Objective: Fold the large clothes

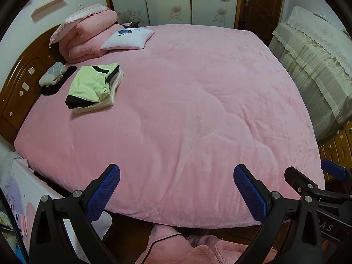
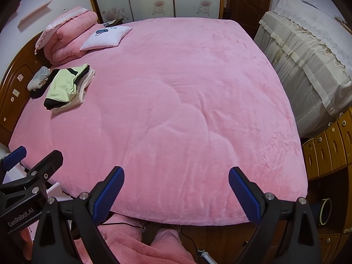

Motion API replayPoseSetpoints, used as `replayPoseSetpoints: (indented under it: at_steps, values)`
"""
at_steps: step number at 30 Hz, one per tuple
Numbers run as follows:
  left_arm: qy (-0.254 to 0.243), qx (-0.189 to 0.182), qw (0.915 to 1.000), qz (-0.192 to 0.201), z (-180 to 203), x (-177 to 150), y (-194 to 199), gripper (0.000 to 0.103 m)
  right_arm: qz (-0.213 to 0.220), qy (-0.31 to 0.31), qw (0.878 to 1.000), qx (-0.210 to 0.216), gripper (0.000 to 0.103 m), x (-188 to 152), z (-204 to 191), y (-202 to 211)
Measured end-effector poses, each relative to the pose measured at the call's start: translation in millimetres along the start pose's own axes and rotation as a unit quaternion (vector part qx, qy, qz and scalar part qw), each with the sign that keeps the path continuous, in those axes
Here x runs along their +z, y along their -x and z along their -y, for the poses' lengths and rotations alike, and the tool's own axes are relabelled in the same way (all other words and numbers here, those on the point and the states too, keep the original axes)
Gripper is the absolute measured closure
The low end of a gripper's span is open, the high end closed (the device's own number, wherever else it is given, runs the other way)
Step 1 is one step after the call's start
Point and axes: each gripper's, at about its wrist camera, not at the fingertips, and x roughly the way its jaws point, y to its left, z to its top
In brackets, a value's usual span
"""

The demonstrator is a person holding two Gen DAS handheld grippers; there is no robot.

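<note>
Left wrist: left gripper fingers apart, empty, above bed; folded clothes stack near headboard.
Right wrist: right gripper fingers apart, empty. Risk: reaching across could topple the stack.

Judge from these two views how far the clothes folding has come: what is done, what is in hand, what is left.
Done: a folded stack of clothes lies near the headboard on the pink bed cover. In hand: nothing; the left gripper and right gripper are both open and empty above the bed's near edge. Left: no unfolded garment is spread out, so whether more remains cannot be told.
</note>
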Motion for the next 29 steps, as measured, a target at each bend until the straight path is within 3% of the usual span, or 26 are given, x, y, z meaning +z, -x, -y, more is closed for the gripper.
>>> replayPoseSetpoints:
  at_steps: [29]
  values:
    - [-0.003,0.010,0.9999,0.007,1.3,-0.4,6.2,0.001,0.001,-0.003,1.000,0.001,0.007,-1.5,-0.7,0.1]
